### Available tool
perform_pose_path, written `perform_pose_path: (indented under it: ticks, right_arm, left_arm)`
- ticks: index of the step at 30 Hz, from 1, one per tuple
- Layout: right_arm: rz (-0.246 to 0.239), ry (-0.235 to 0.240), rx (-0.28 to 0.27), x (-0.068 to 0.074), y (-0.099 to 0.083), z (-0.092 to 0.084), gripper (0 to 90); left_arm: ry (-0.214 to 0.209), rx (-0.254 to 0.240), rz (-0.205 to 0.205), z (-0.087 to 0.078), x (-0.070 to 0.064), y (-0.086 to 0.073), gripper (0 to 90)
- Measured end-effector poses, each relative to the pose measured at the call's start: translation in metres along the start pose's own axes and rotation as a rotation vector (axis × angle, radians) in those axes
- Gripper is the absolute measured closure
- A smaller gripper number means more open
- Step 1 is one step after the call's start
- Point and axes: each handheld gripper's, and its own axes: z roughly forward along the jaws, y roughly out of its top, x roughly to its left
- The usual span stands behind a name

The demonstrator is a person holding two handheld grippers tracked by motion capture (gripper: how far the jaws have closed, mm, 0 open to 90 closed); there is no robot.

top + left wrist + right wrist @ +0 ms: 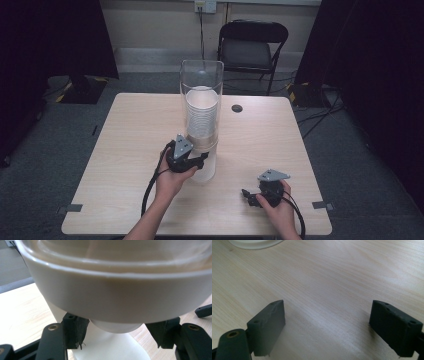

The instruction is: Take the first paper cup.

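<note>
A tall clear tube (201, 85) holds a stack of white cups (202, 117) and stands on a white base (206, 170) at the table's middle. My left gripper (202, 159) reaches in under the tube from the left. In the left gripper view its pads (75, 331) sit against both sides of the lowest cup's bottom (115, 327), which pokes out below the tube's cream collar (112, 297), so the left gripper (117, 333) is shut on that cup. My right gripper (248, 196) rests near the table's front right. The right gripper (327, 325) stands open over bare wood.
The wooden table (135, 150) has a black round grommet (237, 108) behind the tube. A black folding chair (252, 45) stands beyond the far edge. The edge of the white base (254, 242) lies ahead of the right gripper. Dark curtains hang at both sides.
</note>
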Motion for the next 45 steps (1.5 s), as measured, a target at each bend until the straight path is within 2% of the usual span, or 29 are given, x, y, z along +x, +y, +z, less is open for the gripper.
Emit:
perform_pose_path:
  ticks: [19,22,23,24,25,26,27,28,29,30,31,32,33,34,35,36,38,40,41,42,43,44,45]
  right_arm:
    - [-0.002,0.001,-0.002,0.000,0.000,0.000,12.9]
    - [-0.002,0.000,-0.002,0.000,0.000,0.000,13.0]
    - [-0.003,0.000,-0.002,0.000,0.000,0.000,13.0]
    - [-0.003,0.001,-0.002,0.000,0.000,0.000,13.0]
    - [-0.003,0.001,-0.002,0.000,0.000,0.000,13.0]
    - [-0.002,0.001,-0.003,0.000,0.000,0.000,13.0]
    - [0.002,-0.001,0.000,0.000,0.000,0.000,13.0]
    - [0.002,-0.002,0.000,0.000,-0.001,-0.001,12.9]
    - [0.002,-0.002,0.000,0.000,-0.001,-0.001,12.9]
    - [0.002,-0.002,0.000,0.000,-0.001,-0.001,13.0]
    - [0.005,-0.002,0.001,0.000,0.000,0.000,12.8]
    - [0.005,-0.002,0.001,0.000,0.000,0.000,12.8]
    - [0.005,-0.001,0.002,0.000,0.000,0.000,12.8]
    - [0.004,-0.001,0.001,0.000,0.000,0.000,12.8]
    - [0.004,-0.001,0.001,0.000,0.000,0.000,12.8]
    - [0.005,-0.001,0.002,0.000,0.000,0.000,12.8]
    - [0.004,-0.001,0.002,0.000,0.000,0.000,12.8]
    - [0.005,-0.003,0.001,0.000,0.000,0.000,12.8]
    - [0.005,-0.003,0.001,0.001,0.000,0.000,12.8]
    - [0.004,-0.003,0.001,0.000,0.000,0.000,12.8]
    - [0.004,-0.003,0.001,0.000,0.000,0.000,12.8]
    - [0.005,-0.003,0.001,0.000,0.000,0.000,12.8]
    - [0.005,-0.003,0.001,0.000,0.000,0.000,12.8]
  left_arm:
    - [0.013,0.003,-0.002,0.001,-0.002,-0.003,38.0]
    - [0.020,0.021,0.013,0.002,-0.003,-0.005,38.6]
    - [0.049,0.205,0.100,0.006,-0.004,-0.011,44.7]
    - [-0.002,0.333,0.030,0.017,-0.002,-0.045,80.7]
    - [-0.002,0.333,0.030,0.017,-0.002,-0.045,72.5]
    - [-0.009,0.260,-0.056,0.016,-0.002,-0.066,72.5]
    - [0.000,0.210,-0.073,0.012,-0.005,-0.074,70.8]
    - [-0.052,0.214,-0.078,0.009,-0.007,-0.072,67.8]
    - [-0.052,0.214,-0.078,0.009,-0.007,-0.072,64.8]
    - [-0.057,0.198,-0.076,0.006,-0.008,-0.068,64.8]
    - [-0.055,0.179,-0.096,0.004,-0.007,-0.063,48.0]
    - [-0.056,0.159,-0.101,0.002,-0.006,-0.060,48.0]
    - [-0.035,0.131,-0.081,0.000,-0.006,-0.054,43.1]
    - [0.001,0.126,-0.084,-0.002,-0.004,-0.047,33.0]
    - [0.001,0.126,-0.084,-0.002,-0.004,-0.047,29.3]
    - [0.007,0.120,-0.108,-0.002,-0.004,-0.044,29.3]
    - [0.018,0.089,-0.098,-0.004,-0.002,-0.038,26.9]
    - [0.013,0.065,-0.104,-0.006,0.000,-0.029,26.2]
    - [0.003,0.052,-0.103,-0.007,0.001,-0.025,22.6]
    - [-0.013,-0.002,-0.118,-0.009,0.004,-0.017,21.5]
    - [-0.013,-0.002,-0.118,-0.009,0.004,-0.017,21.5]
    - [-0.018,-0.004,-0.107,-0.010,0.004,-0.007,21.3]
    - [-0.018,-0.004,-0.107,-0.010,0.004,-0.007,21.3]
